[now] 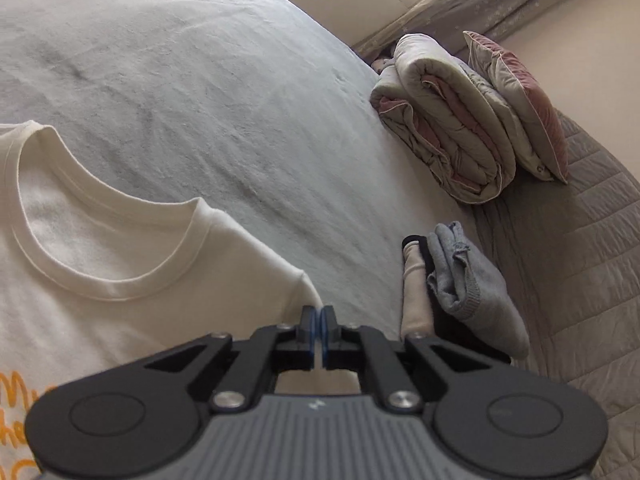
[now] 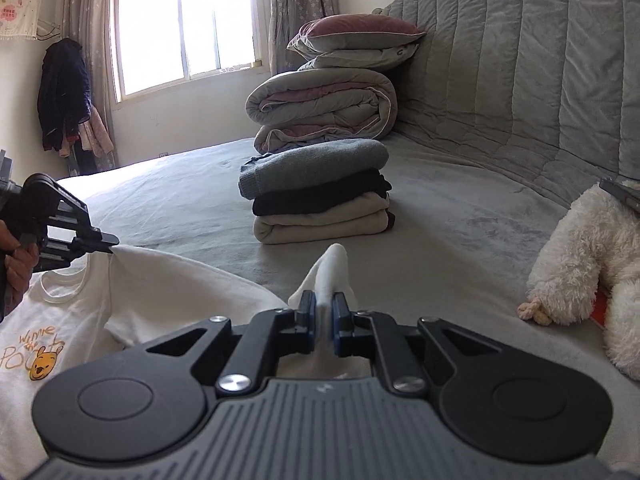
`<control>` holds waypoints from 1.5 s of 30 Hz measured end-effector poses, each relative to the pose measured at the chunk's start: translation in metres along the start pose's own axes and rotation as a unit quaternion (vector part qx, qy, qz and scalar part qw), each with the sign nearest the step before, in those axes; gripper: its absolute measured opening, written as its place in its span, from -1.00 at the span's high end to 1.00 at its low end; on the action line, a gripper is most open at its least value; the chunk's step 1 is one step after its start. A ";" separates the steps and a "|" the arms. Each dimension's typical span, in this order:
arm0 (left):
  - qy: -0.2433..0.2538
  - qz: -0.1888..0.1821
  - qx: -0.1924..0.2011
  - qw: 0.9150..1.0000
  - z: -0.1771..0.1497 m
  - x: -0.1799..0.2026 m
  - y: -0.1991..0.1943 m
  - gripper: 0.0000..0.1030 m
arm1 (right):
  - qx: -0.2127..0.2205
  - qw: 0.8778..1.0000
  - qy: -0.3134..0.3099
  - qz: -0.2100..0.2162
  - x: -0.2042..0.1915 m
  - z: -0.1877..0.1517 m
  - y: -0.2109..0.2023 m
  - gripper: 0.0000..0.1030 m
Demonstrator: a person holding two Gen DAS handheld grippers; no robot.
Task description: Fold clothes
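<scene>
A white T-shirt (image 1: pixel 132 320) with an orange cartoon print lies flat on the grey bed (image 1: pixel 240 100), collar toward the far side. My left gripper (image 1: pixel 319 314) is shut at the shirt's shoulder edge. The right wrist view shows the left gripper (image 2: pixel 110 247) from the side, with the T-shirt (image 2: pixel 160 280) pulled up into a small peak at its tips. My right gripper (image 2: pixel 324 304) is shut on a pinch of the shirt's white cloth, which sticks up between its pads toward the bed's middle.
A stack of folded clothes (image 2: pixel 320 196) sits on the bed just past the shirt, also seen as the folded stack (image 1: pixel 452 280). Behind it lie a rolled duvet (image 2: pixel 324 108) and a pillow (image 2: pixel 356 36) against the quilted headboard (image 2: pixel 540 80). A white plush toy (image 2: pixel 580 260) lies at right.
</scene>
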State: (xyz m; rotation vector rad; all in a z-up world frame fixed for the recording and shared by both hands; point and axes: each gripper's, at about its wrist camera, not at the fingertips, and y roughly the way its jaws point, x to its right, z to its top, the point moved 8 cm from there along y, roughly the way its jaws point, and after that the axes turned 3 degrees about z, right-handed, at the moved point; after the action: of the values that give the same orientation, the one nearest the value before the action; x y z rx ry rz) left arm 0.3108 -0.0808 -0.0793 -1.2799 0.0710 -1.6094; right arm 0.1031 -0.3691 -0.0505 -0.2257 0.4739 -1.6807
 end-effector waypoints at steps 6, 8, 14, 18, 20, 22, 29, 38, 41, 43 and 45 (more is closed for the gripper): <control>-0.034 0.014 -0.004 0.999 -0.012 -0.049 -0.021 0.96 | -0.088 0.996 -0.022 0.025 -0.008 -0.032 0.015 0.80; -0.036 0.027 -0.011 0.999 -0.018 -0.062 -0.023 0.96 | -0.125 0.991 -0.028 0.042 -0.014 -0.044 0.019 0.78; -0.049 0.036 -0.020 0.998 -0.026 -0.087 -0.028 0.96 | -0.147 0.982 0.042 0.114 -0.004 -0.039 0.011 0.56; -0.053 0.034 -0.022 0.998 -0.029 -0.092 -0.028 0.96 | -0.109 0.981 0.117 0.113 0.020 -0.019 0.010 0.25; -0.052 0.034 -0.022 0.998 -0.030 -0.092 -0.028 0.95 | -0.095 0.979 0.144 0.109 0.030 -0.011 0.012 0.25; -0.049 0.034 -0.022 0.998 -0.031 -0.091 -0.028 0.95 | -0.088 0.977 0.166 0.097 0.035 -0.005 0.020 0.25; -0.047 0.033 -0.023 0.998 -0.031 -0.094 -0.028 0.95 | -0.102 0.978 0.160 0.082 0.016 0.000 0.042 0.25; -0.041 0.027 -0.030 0.998 -0.027 -0.087 -0.027 0.95 | -0.160 0.984 0.072 0.027 0.007 -0.024 0.057 0.88; -0.052 0.000 -0.027 0.998 -0.018 -0.076 -0.028 0.96 | -0.127 0.987 0.093 0.018 0.015 -0.016 0.048 0.89; -0.057 -0.018 -0.026 0.998 -0.009 -0.061 -0.024 0.96 | -0.088 0.991 0.101 -0.003 0.022 0.000 0.038 0.89; -0.057 -0.033 -0.027 0.997 -0.002 -0.045 -0.018 0.96 | -0.052 0.992 0.107 -0.029 0.030 0.016 0.030 0.89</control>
State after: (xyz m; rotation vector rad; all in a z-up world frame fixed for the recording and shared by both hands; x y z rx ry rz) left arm 0.2929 -0.0407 -0.1001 -1.4264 0.0010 -1.5963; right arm 0.1314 -0.4046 -0.0530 -0.1378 0.7226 -1.7481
